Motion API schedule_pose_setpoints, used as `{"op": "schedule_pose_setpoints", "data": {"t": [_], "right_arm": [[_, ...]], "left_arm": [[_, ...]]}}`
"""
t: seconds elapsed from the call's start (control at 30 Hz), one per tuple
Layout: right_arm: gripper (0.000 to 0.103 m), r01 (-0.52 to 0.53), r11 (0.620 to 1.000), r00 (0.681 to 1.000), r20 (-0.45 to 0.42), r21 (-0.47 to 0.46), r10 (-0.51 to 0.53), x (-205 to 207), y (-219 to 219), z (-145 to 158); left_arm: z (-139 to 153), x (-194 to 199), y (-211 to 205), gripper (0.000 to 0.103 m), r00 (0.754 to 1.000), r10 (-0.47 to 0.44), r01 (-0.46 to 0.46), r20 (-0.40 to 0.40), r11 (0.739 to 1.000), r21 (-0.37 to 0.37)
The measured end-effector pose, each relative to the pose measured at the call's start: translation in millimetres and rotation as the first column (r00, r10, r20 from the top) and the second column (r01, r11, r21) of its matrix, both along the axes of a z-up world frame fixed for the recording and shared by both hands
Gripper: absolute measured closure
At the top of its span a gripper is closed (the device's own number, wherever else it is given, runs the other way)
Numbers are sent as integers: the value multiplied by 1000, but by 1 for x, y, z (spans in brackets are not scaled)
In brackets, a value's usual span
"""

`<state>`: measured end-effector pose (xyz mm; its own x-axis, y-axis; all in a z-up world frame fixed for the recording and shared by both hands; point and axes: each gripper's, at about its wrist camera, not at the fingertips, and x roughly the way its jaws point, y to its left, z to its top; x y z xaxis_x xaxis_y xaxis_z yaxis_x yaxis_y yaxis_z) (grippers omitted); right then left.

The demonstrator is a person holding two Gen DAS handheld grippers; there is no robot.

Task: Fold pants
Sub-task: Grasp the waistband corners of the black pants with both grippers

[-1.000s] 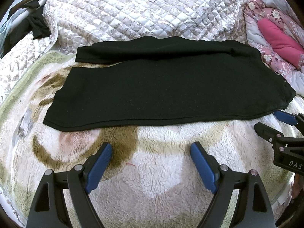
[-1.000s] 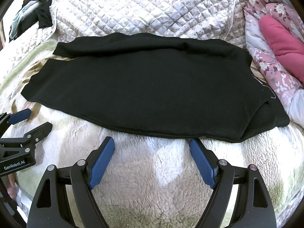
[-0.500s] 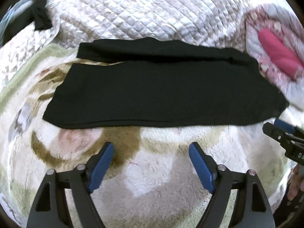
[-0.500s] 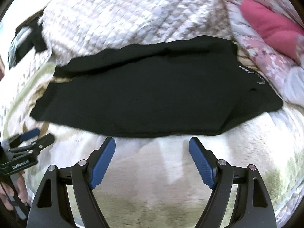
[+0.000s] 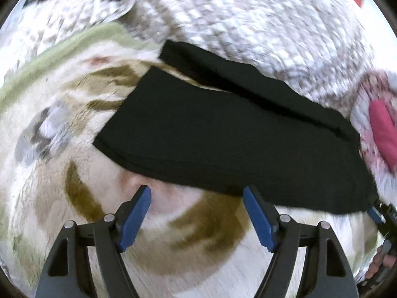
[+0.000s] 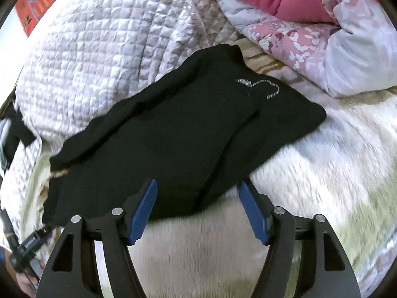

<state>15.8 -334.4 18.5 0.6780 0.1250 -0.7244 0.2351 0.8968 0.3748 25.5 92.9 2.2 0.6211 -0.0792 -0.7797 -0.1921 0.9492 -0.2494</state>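
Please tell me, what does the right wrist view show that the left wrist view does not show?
Only the right wrist view shows the waist end of the black pants with its pale stitched line, and the floral quilt in sharp detail. Only the left wrist view shows the hem end and the brown ring pattern on the fleece blanket. Both show the pants, the white quilted cover, and open grippers, left gripper and right gripper.

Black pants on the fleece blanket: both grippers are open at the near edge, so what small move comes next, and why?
Probably ease the right gripper forward and close it on the near hem of the black pants. Its blue pads already straddle that edge, still open. The left gripper sits just short of the hem over the fleece blanket.
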Motion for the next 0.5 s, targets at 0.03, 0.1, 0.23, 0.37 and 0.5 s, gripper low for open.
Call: {"op": "schedule_pose_setpoints", "data": {"t": [0.03, 0.1, 0.23, 0.37, 0.5], "right_arm": [[35, 7, 1000, 1000, 2, 8, -7, 4, -3, -1], [35, 28, 999, 1000, 12, 27, -28, 14, -10, -1], [43, 61, 997, 997, 37, 38, -63, 27, -17, 1], [71, 107, 993, 993, 35, 46, -109, 31, -29, -1], [85, 129, 989, 990, 39, 78, -133, 35, -43, -4]], "left_arm": [[-3, 4, 7, 24, 1000, 15, -15, 0, 999, -36], [-4, 10, 14, 24, 999, 31, -31, 9, 997, -67], [-7, 21, 21, 24, 998, 56, -54, 18, 993, -109], [-8, 31, 23, 34, 997, 72, -70, 24, 994, -85], [-8, 40, 27, 78, 994, 110, -109, 14, 993, -51]]}}
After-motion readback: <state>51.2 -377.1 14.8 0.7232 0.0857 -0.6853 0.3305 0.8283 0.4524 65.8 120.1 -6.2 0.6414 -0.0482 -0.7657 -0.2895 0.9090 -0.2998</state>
